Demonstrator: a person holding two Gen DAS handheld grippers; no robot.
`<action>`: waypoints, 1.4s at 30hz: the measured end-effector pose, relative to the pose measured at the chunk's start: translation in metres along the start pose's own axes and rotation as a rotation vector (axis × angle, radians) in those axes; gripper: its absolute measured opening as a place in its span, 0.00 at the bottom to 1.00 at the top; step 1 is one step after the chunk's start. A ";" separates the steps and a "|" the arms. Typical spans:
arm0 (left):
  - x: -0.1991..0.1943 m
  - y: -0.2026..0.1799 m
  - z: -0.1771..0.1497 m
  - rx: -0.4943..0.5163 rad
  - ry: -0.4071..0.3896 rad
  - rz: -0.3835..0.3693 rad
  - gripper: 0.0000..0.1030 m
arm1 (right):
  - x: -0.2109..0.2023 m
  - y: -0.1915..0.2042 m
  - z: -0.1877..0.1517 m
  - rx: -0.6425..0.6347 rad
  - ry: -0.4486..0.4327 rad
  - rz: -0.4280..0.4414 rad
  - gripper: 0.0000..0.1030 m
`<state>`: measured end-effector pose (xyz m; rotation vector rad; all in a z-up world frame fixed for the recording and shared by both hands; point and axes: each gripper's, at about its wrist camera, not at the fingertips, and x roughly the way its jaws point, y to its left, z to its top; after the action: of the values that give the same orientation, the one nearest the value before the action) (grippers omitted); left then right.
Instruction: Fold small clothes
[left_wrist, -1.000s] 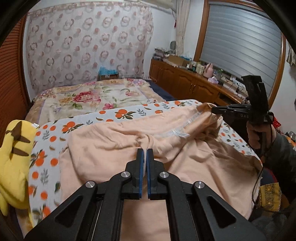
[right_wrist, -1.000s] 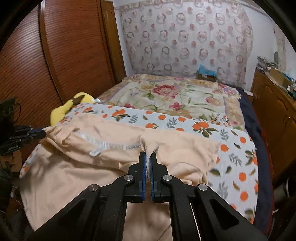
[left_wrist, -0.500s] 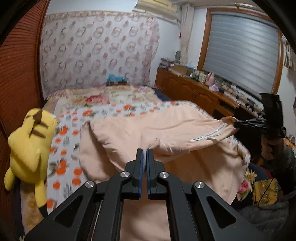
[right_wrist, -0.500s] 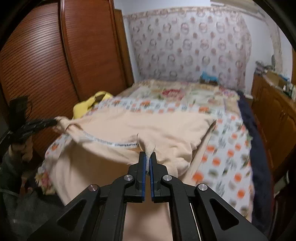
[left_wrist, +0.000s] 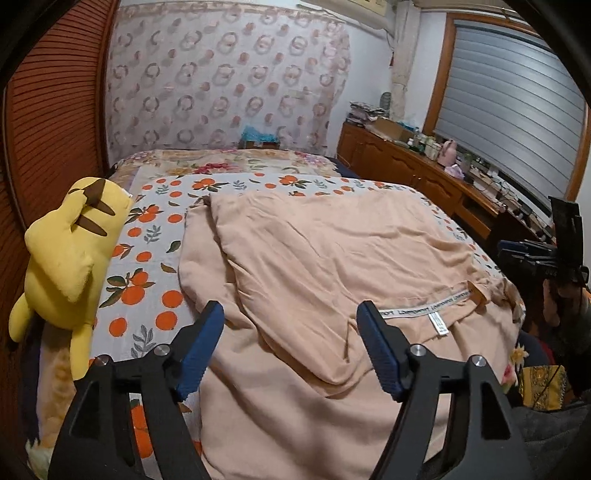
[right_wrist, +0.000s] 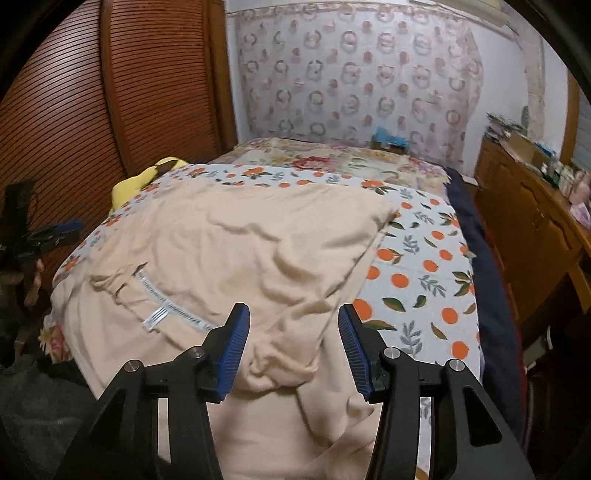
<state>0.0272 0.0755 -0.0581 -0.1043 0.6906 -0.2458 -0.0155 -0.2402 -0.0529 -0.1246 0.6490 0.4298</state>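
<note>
A peach-coloured garment lies folded over itself on the orange-print sheet of the bed; its printed neck tape and white label face up near the front edge. My left gripper is open and empty just above the garment's front left part. My right gripper is open and empty above a bunched front corner of the same garment. Each gripper shows at the edge of the other's view, the right one and the left one.
A yellow plush toy lies at the bed's left edge by the wooden slatted wardrobe. A floral quilt covers the far bed. A wooden sideboard with clutter runs along the right wall.
Both grippers held the garment's edge, carried it back toward the front of the bed, then opened and let it drop. The garment now lies folded flat.
</note>
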 end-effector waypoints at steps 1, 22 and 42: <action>0.002 0.001 0.000 -0.002 0.003 0.007 0.73 | 0.003 0.001 0.000 0.014 0.010 0.000 0.50; 0.040 0.002 -0.010 -0.026 0.114 0.012 0.51 | 0.004 -0.006 -0.003 0.045 0.020 -0.001 0.02; -0.005 0.015 -0.006 -0.066 0.018 0.026 0.03 | 0.077 0.016 0.005 0.020 0.022 0.024 0.56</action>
<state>0.0226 0.0908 -0.0626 -0.1561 0.7176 -0.1997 0.0351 -0.1979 -0.0958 -0.1023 0.6769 0.4456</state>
